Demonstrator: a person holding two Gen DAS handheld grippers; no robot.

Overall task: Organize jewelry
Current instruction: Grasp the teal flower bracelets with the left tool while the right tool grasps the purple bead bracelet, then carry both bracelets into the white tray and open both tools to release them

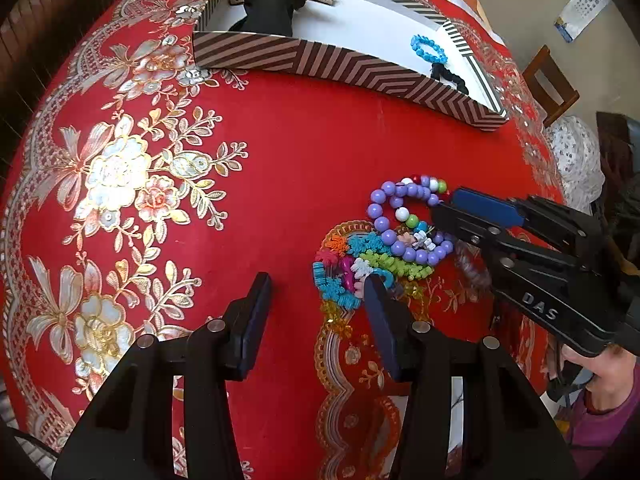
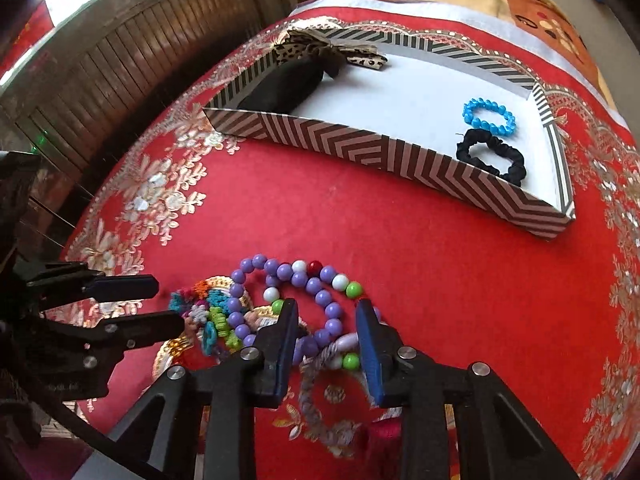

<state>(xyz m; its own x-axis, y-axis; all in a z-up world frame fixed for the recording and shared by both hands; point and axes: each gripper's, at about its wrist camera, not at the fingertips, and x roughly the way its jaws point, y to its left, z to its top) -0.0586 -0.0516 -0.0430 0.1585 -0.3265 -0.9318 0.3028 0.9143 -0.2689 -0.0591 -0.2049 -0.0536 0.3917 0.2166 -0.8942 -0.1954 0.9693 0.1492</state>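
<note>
Right gripper (image 2: 327, 316), jaws wide, straddles a loop of the purple round-bead strand (image 2: 280, 280) with white, green and red accents, lying in a tangled pile on the red floral tablecloth (image 2: 440, 280). Nothing pinched yet. Left gripper (image 1: 316, 292), jaws wide and empty, sits just beside the multicoloured frilly coil bands (image 1: 352, 256).

Judgement: close on one bead run only, lift slowly; the strand lies on the grey braided cord (image 2: 320, 364) and may drag it.

Count in the chevron-striped cardboard tray (image 2: 360, 148): one blue bead bracelet (image 2: 489, 117), one black fabric scrunchie (image 2: 491, 156), one leopard-print bow (image 2: 332, 54), one black pouch (image 2: 286, 88). Pile count unclear.
</note>
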